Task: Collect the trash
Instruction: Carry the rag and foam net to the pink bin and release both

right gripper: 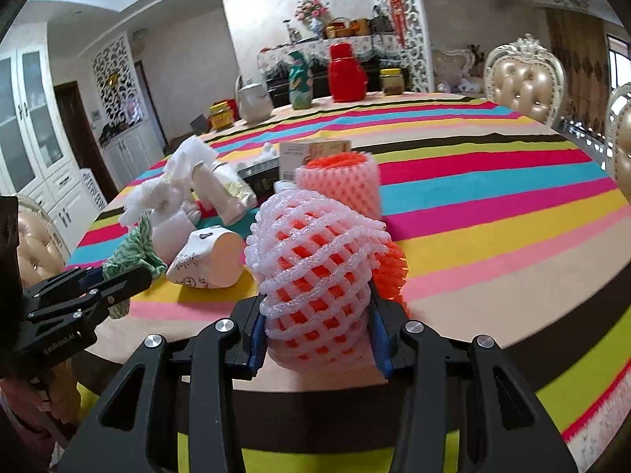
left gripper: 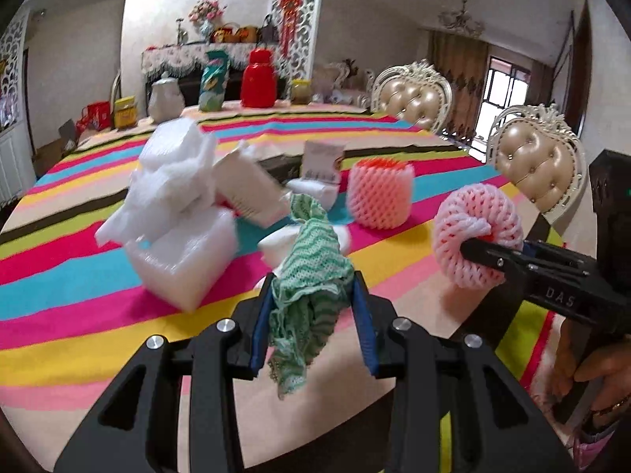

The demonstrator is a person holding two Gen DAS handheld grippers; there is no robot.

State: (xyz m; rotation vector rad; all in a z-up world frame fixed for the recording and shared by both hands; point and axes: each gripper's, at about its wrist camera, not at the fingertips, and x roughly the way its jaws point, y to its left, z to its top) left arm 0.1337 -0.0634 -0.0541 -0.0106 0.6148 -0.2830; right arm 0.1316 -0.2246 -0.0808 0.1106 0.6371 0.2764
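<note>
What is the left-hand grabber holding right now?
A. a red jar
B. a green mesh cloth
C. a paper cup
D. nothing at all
B: in the left wrist view, the left gripper has its blue pads pressed on a crumpled green mesh cloth that hangs down between them, above the striped table.
</note>
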